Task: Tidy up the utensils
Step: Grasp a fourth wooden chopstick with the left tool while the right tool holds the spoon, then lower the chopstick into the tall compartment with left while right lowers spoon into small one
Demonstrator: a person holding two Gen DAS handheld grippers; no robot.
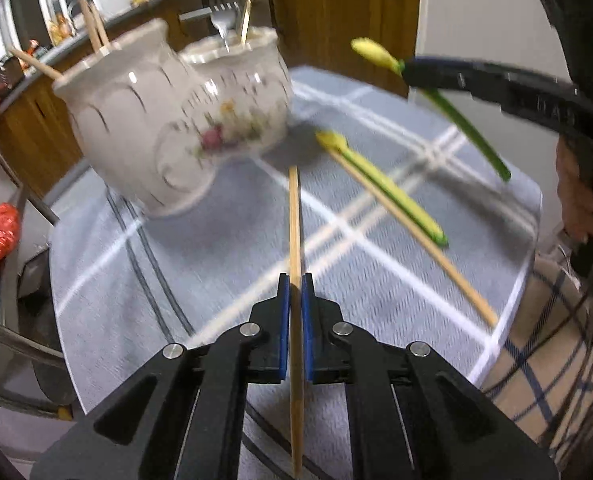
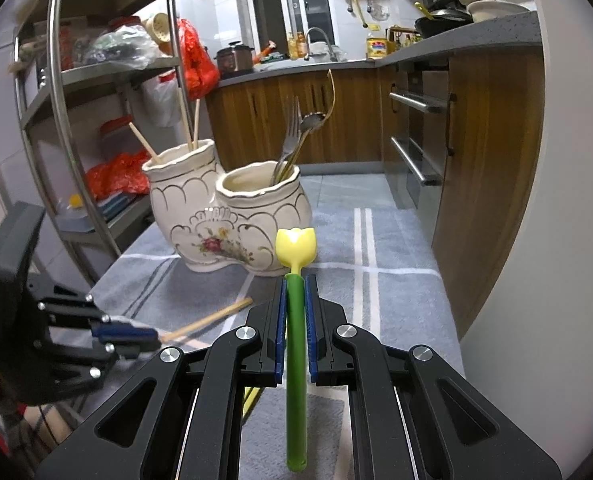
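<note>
The tabletop (image 2: 400, 300), under its grey checked cloth, carries the double ceramic holder (image 2: 224, 220) toward its far left corner. Its taller pot already holds wooden chopsticks (image 2: 188, 120); the lower pot holds a fork and spoons (image 2: 292, 140). Sort by kind, I'd judge.

Your left gripper (image 1: 295, 280) has its pads pressed shut on a wooden chopstick (image 1: 295, 216), gripped near the middle, tip aimed toward the holder. That view is blurred, so slow down before the rim. Raise the tip above the taller pot's lip, tilt it downward, and let go only once it is well inside.

Your right gripper (image 2: 295, 280) is clamped on a green spoon with a yellow tulip head (image 2: 296, 320), lifted clear of the cloth. Take it to the lower pot, handle down if you can turn it.

One more green tulip spoon (image 1: 392, 192) and a chopstick (image 1: 424, 244) lie touching near the tabletop's right edge. Go one arm at a time; both routes meet at the holder and the grippers could collide.
</note>
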